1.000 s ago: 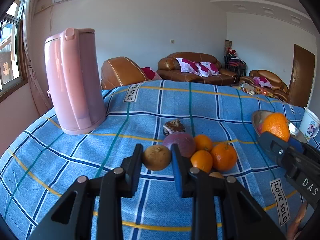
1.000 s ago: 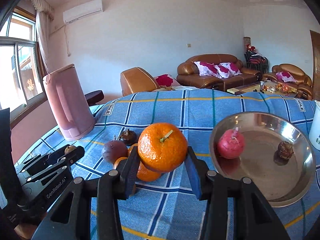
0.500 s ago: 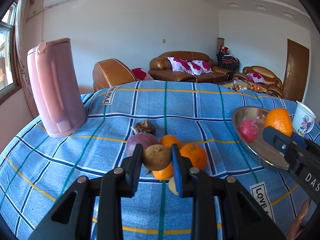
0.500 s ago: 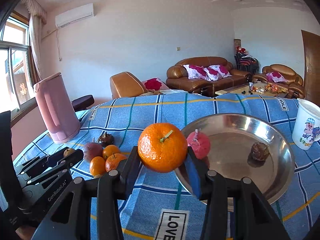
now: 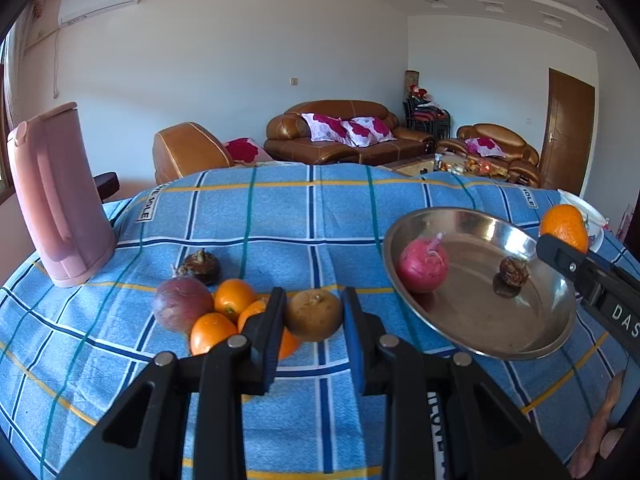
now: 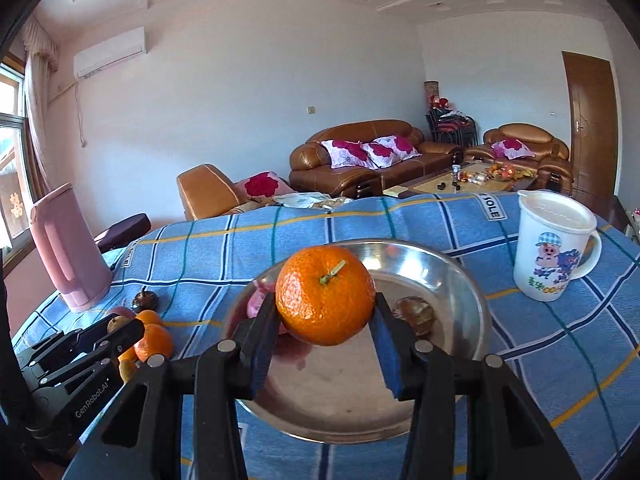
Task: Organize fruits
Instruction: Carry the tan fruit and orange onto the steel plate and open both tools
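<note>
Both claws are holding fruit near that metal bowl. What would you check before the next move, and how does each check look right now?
1. Right gripper grips the orange firmly: ok.
2. Orange is over the steel bowl: ok.
3. Free space in bowl beside the pink fruit and dark fruit: ok.
4. Left gripper holds the brown fruit: ok.
5. Brown fruit over bowl: not ok.
6. White mug apart from bowl: ok.

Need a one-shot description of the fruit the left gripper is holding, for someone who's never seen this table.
Start at the steel bowl on the blue checked cloth, then look toward the pink kettle: a pile of fruit lies between them. At the pile's bowl-side edge, the left gripper pinches a brown fruit. It is dull tan-brown with a stem nub, unlike the bright oranges and the purple fruit beside it.
</note>
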